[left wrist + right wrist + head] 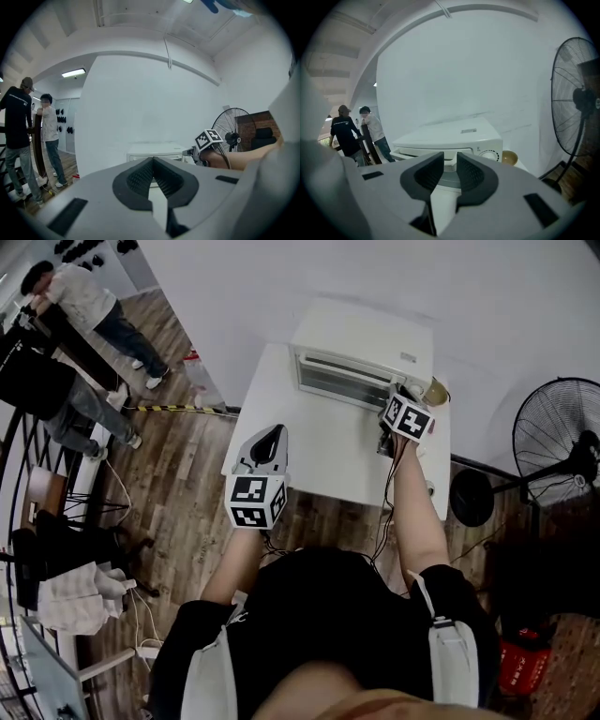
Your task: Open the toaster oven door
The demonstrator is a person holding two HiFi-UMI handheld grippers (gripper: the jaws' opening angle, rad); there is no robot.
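Observation:
A white toaster oven [361, 338] stands at the back of the white table [328, 460]. Its door [339, 381] faces me and looks tipped slightly outward at the top. My right gripper [398, 397] is just in front of the oven's right end, near the control knobs. In the right gripper view the oven [454, 138] fills the space ahead, and my right gripper [450, 157] is open with a narrow gap and nothing between the pads. My left gripper [274, 432] hovers over the table's near left part, well short of the oven [154, 152]. The left gripper [153, 159] is shut and empty.
A tan bowl [436, 390] sits right of the oven, also visible as the bowl [509, 157] beside the knobs. A standing fan [558, 442] is on the floor to the right. Two people [84, 306] stand far left by a railing. A wall is behind the oven.

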